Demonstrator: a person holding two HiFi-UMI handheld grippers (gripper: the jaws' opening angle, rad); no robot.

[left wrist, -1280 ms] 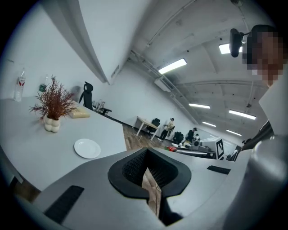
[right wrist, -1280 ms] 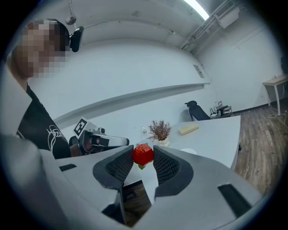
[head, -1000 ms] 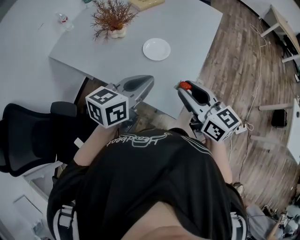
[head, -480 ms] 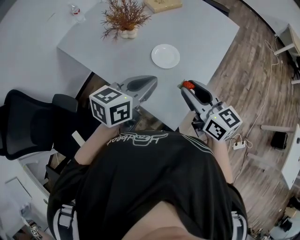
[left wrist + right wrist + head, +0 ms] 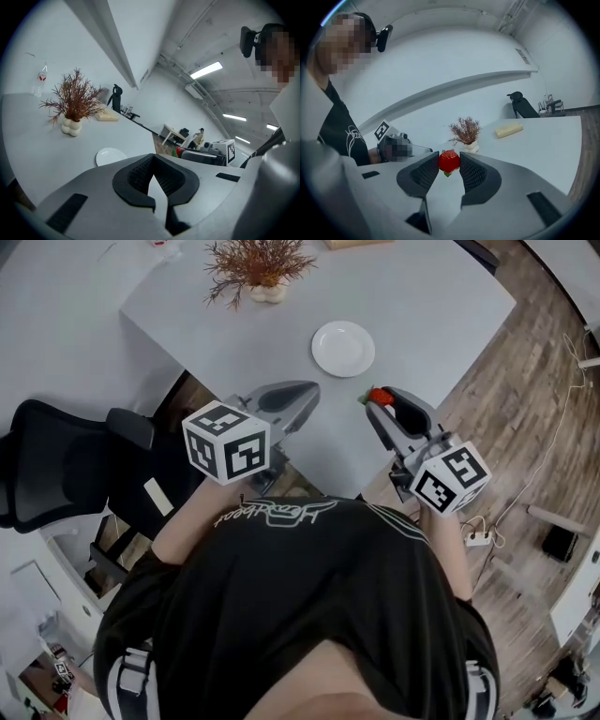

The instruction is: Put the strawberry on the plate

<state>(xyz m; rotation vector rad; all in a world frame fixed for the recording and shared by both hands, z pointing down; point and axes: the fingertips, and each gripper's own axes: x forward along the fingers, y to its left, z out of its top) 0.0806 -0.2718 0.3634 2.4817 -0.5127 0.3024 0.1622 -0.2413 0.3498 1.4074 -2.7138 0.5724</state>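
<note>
Overhead, two low views; shared table (image 5: 441, 296)

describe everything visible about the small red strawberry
The small red strawberry is glossy and rounded, with a bit of green leaf showing beneath. It is pinched between the ribbed black pads of the right gripper, in the air over the grey table near its edge, short of the round white plate. Nothing else touches it.

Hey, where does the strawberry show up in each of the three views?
Head view: right of centre, strawberry at the right gripper tip, below the white plate.
Left gripper view: small, right of centre, just above the jaws.
Right gripper view: centre, clamped between the jaws.
Shared landmark: dried plant in white vase.
</note>
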